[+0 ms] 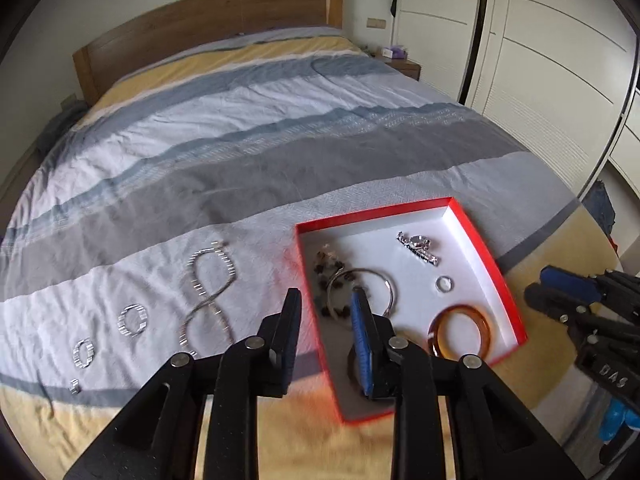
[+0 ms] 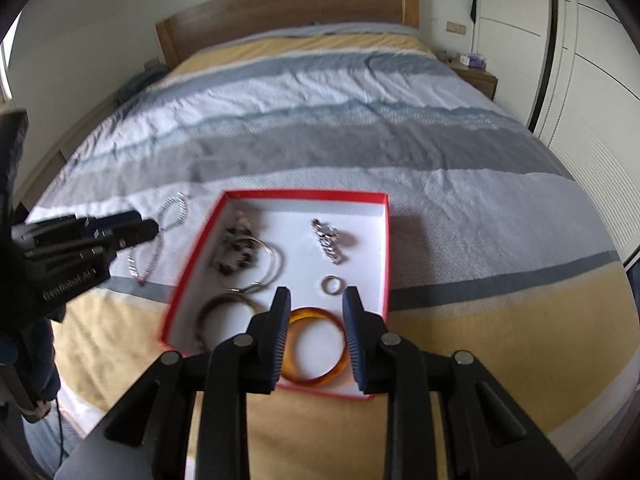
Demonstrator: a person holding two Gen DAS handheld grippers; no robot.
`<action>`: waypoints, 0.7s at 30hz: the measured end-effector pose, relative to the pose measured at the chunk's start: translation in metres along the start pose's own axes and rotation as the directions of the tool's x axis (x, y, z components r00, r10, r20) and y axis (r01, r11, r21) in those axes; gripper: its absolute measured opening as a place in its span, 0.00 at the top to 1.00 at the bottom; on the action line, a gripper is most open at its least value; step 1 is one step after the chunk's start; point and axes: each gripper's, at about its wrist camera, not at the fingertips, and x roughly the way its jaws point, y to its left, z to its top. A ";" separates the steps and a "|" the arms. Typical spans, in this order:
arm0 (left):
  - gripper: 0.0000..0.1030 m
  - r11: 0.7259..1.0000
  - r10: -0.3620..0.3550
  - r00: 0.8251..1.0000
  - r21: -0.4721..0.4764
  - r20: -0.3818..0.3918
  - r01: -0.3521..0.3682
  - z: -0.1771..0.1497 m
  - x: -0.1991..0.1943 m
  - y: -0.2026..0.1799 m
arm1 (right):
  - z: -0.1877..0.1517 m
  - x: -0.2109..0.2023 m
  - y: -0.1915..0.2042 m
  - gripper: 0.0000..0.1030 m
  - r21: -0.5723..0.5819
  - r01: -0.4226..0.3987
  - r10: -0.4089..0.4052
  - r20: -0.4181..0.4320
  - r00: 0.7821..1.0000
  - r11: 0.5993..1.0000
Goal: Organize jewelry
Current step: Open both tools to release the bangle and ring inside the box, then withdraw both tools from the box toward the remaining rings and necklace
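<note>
We see the left gripper (image 1: 326, 300) and right gripper (image 2: 316, 300) as black frames with silver rivets, blue ribbed pads, and white lettering, perhaps a brand.

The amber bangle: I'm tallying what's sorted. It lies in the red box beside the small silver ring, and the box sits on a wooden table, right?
Not a table: the red box sits on the striped bedspread, as the right wrist view shows. The amber bangle does lie inside it, near the small silver ring.
</note>
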 end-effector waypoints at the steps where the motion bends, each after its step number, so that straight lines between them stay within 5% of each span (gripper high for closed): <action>1: 0.65 1.000 0.008 1.000 -0.004 0.011 -0.008 -0.003 -0.010 0.002 | -0.001 -0.012 0.005 0.75 0.005 -0.008 0.008 0.017 1.000 1.000; 4: 0.56 1.000 0.022 0.999 -0.018 0.035 -0.021 -0.014 -0.037 0.012 | -0.004 -0.040 0.019 0.75 0.006 -0.020 0.020 0.057 0.998 1.000; 14: 0.48 0.993 0.092 0.990 -0.082 0.110 -0.083 -0.057 -0.125 0.062 | -0.020 -0.109 0.062 0.75 -0.005 -0.045 0.045 0.154 0.987 0.999; 21: 0.41 0.972 0.196 0.953 -0.172 0.232 -0.159 -0.088 -0.203 0.114 | -0.031 -0.147 0.086 0.71 0.008 -0.064 0.061 0.208 0.976 0.998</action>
